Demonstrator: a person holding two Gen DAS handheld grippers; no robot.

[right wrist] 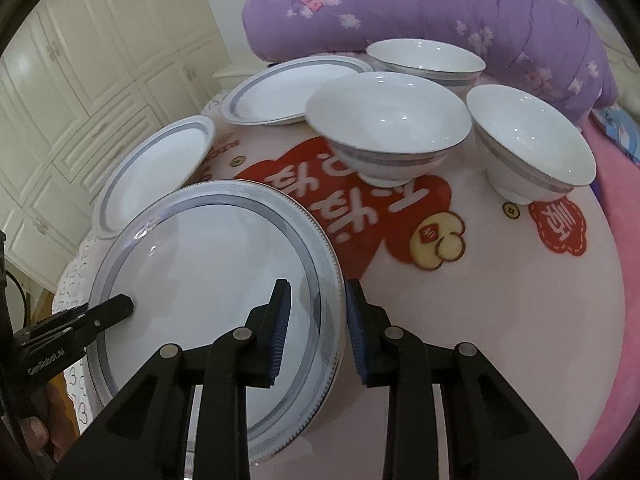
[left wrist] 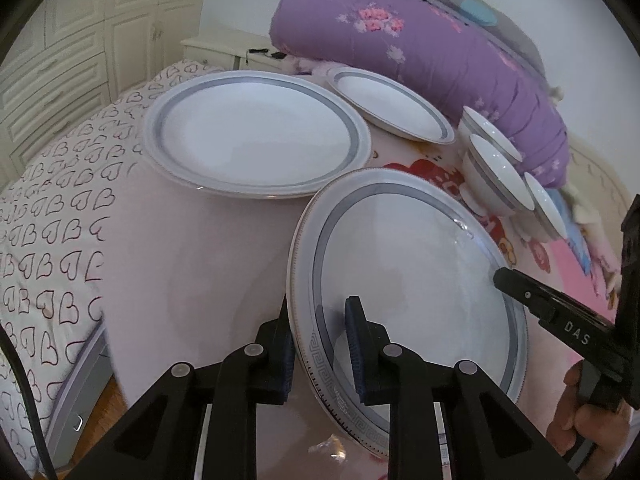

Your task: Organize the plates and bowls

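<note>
A white plate with a grey patterned rim is held tilted between both grippers above the pink cloth. My left gripper is shut on its near rim, one pad on each face. My right gripper is shut on the opposite rim; in the left wrist view the right gripper shows at the plate's right edge, and in the right wrist view the left gripper shows at its left edge. A large plate and a smaller plate lie beyond. Three bowls stand at the right.
A pink cloth with red patterns covers the surface. A purple floral quilt is piled behind the dishes. A heart-print sheet drops off at the left, with white cabinets beyond. A hand grips the right tool.
</note>
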